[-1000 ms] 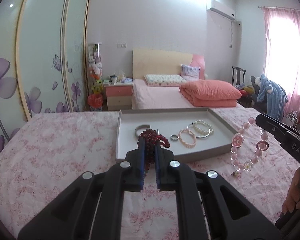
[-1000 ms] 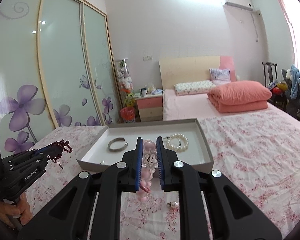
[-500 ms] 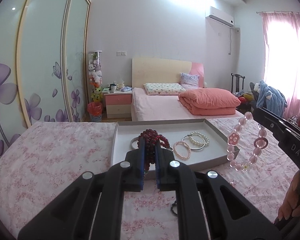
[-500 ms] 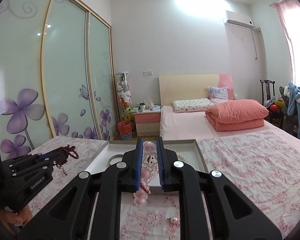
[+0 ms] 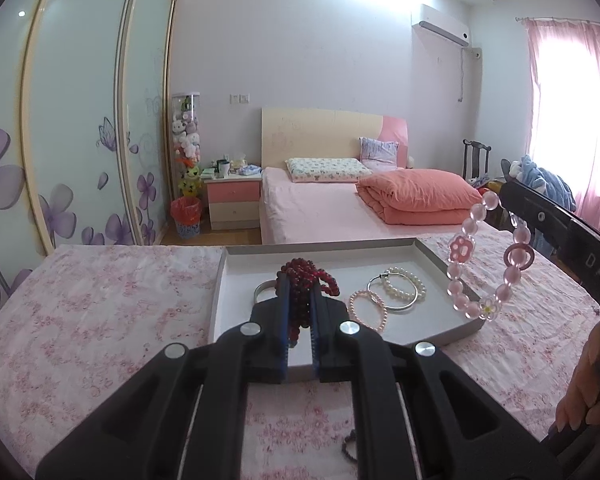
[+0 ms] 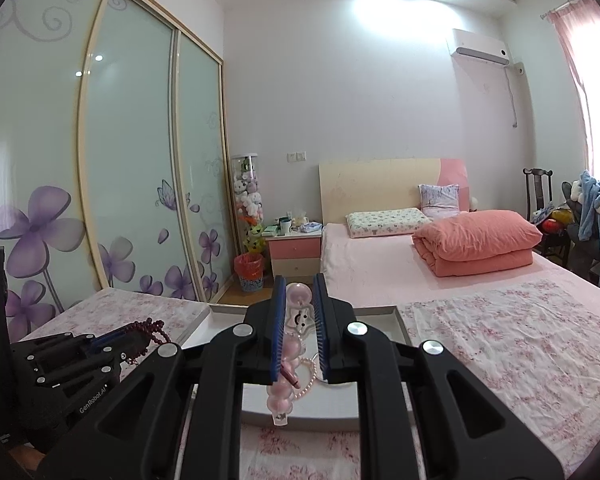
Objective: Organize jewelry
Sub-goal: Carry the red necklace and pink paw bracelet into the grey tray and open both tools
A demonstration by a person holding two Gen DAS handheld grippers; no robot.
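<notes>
My left gripper [image 5: 299, 300] is shut on a dark red bead bracelet [image 5: 300, 280], held above the near part of a shallow grey tray [image 5: 440, 336]. In the tray lie a silver bangle [image 5: 260, 290], a small pink bead bracelet [image 5: 366, 310], a silver hoop [image 5: 392, 294] and a pearl bracelet [image 5: 408, 286]. My right gripper [image 6: 300, 312] is shut on a pale pink bead bracelet [image 6: 288, 356] with a paw charm, hanging over the tray's right rim in the left wrist view [image 5: 484, 264]. The left gripper also shows in the right wrist view [image 6: 112, 340].
The tray rests on a pink floral cloth [image 5: 100, 320]. A small dark piece of jewelry [image 5: 348, 448] lies on the cloth near me. Behind stand a bed [image 5: 340, 208], a nightstand [image 5: 232, 200] and wardrobe doors with purple flowers [image 5: 80, 120].
Both grippers have risen and tilted upward, each still holding its bracelet. The tray now sits lower in both views, and the pink bracelet hangs higher over its right rim.
</notes>
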